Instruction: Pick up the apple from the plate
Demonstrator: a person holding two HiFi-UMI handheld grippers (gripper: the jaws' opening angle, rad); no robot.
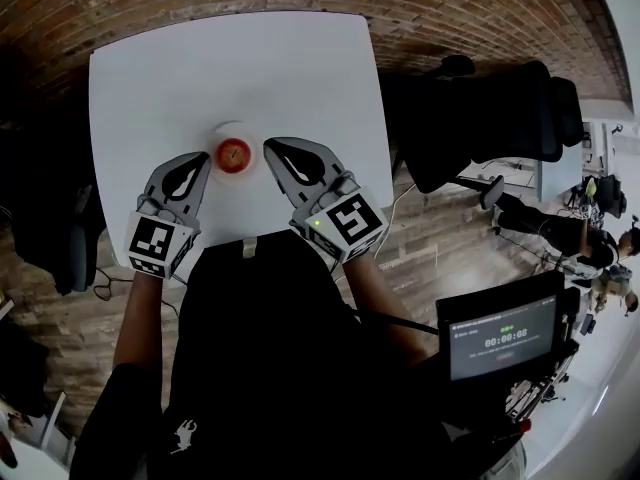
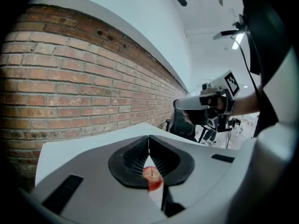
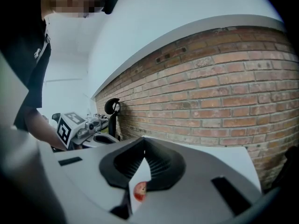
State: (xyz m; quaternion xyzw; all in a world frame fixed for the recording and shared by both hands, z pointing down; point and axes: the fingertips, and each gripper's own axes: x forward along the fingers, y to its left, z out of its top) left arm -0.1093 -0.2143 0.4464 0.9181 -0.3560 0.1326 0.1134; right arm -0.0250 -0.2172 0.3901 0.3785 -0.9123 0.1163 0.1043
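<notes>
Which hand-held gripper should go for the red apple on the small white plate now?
Left, marginally. The red apple sits centred ahead of the left hand-held gripper; from the right hand-held gripper it lies off-centre. Both flank the small white plate, jaws shut.

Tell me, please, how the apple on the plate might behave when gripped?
The apple looks round and smooth, so it may roll or slip if nudged. Being whole, it is probably firm. The small plate might slide along too.

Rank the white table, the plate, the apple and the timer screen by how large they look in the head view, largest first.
1. white table
2. screen, though nearness to the camera may enlarge it
3. plate
4. apple
</notes>
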